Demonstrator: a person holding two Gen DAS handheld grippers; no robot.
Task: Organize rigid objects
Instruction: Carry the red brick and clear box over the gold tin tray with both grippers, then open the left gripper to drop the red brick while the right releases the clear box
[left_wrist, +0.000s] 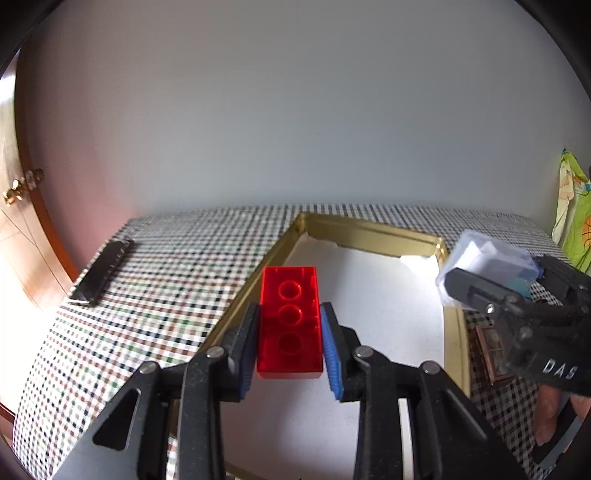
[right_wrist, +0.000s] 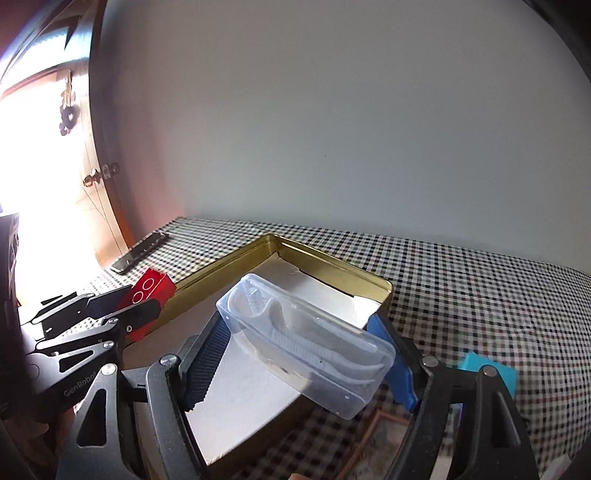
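From the left wrist camera, the left gripper (left_wrist: 290, 332) is pinching a red block (left_wrist: 290, 321) by its two long sides. The block's long way points straight ahead, away from the camera, and it is held up in the air. It hangs over the left edge of the gold tin (left_wrist: 369, 230), which sits on the checked tablecloth (left_wrist: 166, 280). The tin is open. Its floor is covered with white paper, and I see nothing else lying in it. So the tin is right below and ahead of the block, and a drop there looks like a short way down. Near the tin's far right corner, the right gripper (left_wrist: 491, 273) holds a clear plastic case (left_wrist: 484, 258) up high. A dark flat bar (left_wrist: 105, 271) lies near the left edge of the table, well apart from the tin.

From the right wrist camera, the right gripper (right_wrist: 303, 350) has its jaws wide, but they press on the two ends of the clear plastic case (right_wrist: 306, 343). The case lies crosswise between the jaws and tilts, with its right end lower. It hangs over the near part of the gold tin (right_wrist: 332, 264). White pieces show inside the case, but I cannot tell what they are. The left gripper (right_wrist: 136, 302) and the red block (right_wrist: 147, 291) are at the tin's left edge. A blue thing (right_wrist: 491, 373) lies on the tablecloth (right_wrist: 480, 280) to the right.

Each hand is already next to the tin, and I think both things go in it.
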